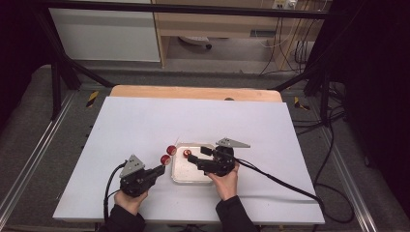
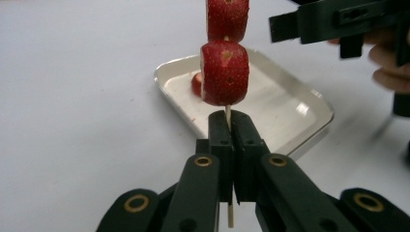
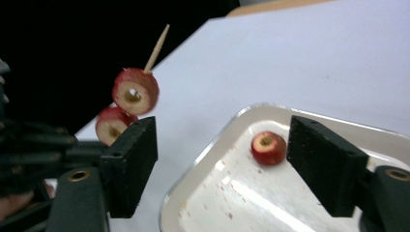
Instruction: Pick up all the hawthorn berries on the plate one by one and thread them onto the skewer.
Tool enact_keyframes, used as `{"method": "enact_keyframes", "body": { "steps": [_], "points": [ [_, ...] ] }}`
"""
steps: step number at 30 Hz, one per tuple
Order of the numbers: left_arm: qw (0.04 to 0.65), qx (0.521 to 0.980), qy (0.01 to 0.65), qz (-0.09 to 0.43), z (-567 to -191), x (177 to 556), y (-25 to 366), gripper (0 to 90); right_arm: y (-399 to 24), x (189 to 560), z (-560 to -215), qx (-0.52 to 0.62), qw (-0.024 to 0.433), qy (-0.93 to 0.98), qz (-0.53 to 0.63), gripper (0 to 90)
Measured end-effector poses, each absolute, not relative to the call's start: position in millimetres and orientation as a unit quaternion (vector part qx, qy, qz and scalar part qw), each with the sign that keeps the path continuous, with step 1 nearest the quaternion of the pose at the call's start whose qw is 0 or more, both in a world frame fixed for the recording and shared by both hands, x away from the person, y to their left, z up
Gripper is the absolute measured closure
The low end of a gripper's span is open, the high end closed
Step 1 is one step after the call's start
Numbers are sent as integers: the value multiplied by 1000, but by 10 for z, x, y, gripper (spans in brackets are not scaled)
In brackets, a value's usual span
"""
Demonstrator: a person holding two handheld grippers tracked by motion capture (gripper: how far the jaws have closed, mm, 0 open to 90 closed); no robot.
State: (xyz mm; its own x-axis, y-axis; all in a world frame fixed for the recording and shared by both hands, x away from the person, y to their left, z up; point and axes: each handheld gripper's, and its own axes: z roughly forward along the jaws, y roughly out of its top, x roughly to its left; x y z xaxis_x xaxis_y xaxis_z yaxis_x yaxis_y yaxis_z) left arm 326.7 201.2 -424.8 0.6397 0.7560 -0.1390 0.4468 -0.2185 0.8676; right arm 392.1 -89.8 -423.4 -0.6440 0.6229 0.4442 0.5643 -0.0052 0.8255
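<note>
White table [image 1: 145, 130] w/ wood strip along far edge, grey floor [image 1: 43, 121] and cables around; lots of bare top far and left. Shallow white tray [image 1: 180, 175] near front centre, one strawberry piece [image 3: 268, 148] in it. Left claw [image 2: 231, 126] clamped on skewer [image 2: 227, 115] w/ two strawberry slices [image 2: 225, 71], held just left of tray. Right claw [image 3: 222, 164] jaws apart over tray, straddling loose piece. Skewer's pointed tip shows in right gripper view.
</note>
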Motion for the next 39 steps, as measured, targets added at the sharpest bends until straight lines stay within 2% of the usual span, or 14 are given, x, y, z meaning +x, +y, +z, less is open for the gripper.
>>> {"method": "enact_keyframes", "body": {
  "steps": [7,11,15,21,26,39],
  "points": [
    [456,789,379,162,-4246,3215,2205,882,-970,3963,-4214,400,35,760,512,162],
    [456,792,374,154,-4254,3209,2251,882,-1012,4015,-4159,399,28,772,494,143],
    [452,797,370,151,-4268,3218,2277,881,-1003,4086,-4074,387,40,799,458,134],
    [445,801,370,153,-4285,3248,2294,881,-824,4234,-3963,358,44,847,389,140],
    [443,800,373,156,-4291,3282,2323,881,-623,4399,-3954,331,53,884,325,184],
    [438,803,372,156,-4302,3289,2308,881,-207,4718,-3967,288,37,925,245,396]
  ]
}}
